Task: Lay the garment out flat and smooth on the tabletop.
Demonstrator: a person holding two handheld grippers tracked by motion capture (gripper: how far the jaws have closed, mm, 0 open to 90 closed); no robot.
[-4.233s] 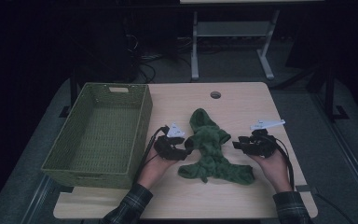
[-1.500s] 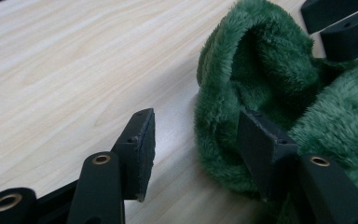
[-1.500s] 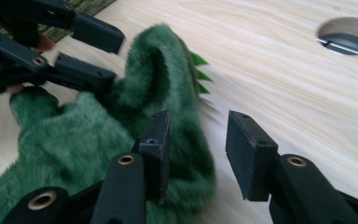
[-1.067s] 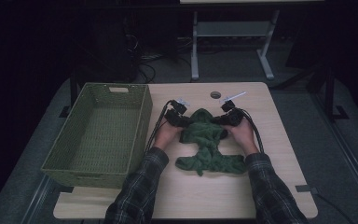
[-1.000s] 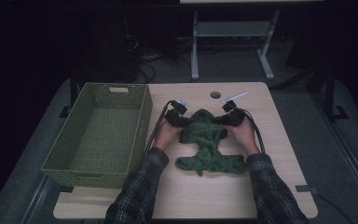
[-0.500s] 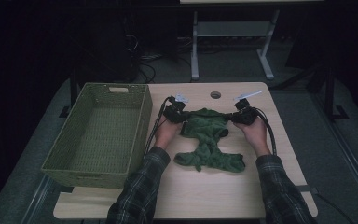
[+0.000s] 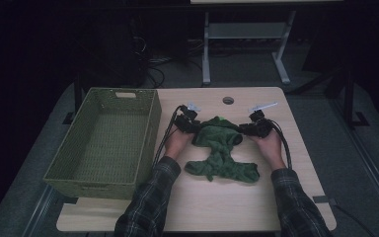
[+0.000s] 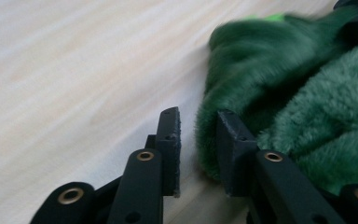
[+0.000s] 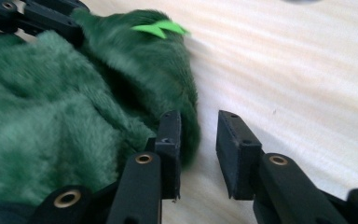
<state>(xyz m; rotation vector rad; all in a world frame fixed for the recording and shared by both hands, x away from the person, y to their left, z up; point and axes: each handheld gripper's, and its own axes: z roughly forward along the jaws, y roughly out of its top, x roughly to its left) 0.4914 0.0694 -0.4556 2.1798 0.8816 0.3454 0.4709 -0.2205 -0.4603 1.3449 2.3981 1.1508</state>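
High view: green fleece garment (image 7: 220, 150) is lying flat at centre of the worktop (image 7: 207, 212), right of the empty woven basket (image 7: 103, 140). Since a second ago its upper edge is lying spread wider, both hands having drawn apart from frame centre. Left hand-held gripper (image 7: 193, 126) and right hand-held gripper (image 7: 244, 129) are sitting at the two upper corners.

Left gripper view: jaws have just been opening; they are standing parted, a fold of fleece (image 8: 298, 93) poking between them at lower centre, the pads not pressing on it.

Right gripper view: jaws have likewise just been opening; the gap is showing bare wood, the fleece (image 9: 74, 107) lying against the left jaw's outer side.

Judgement: top edge is being released after spreading; a fold probably comes next.
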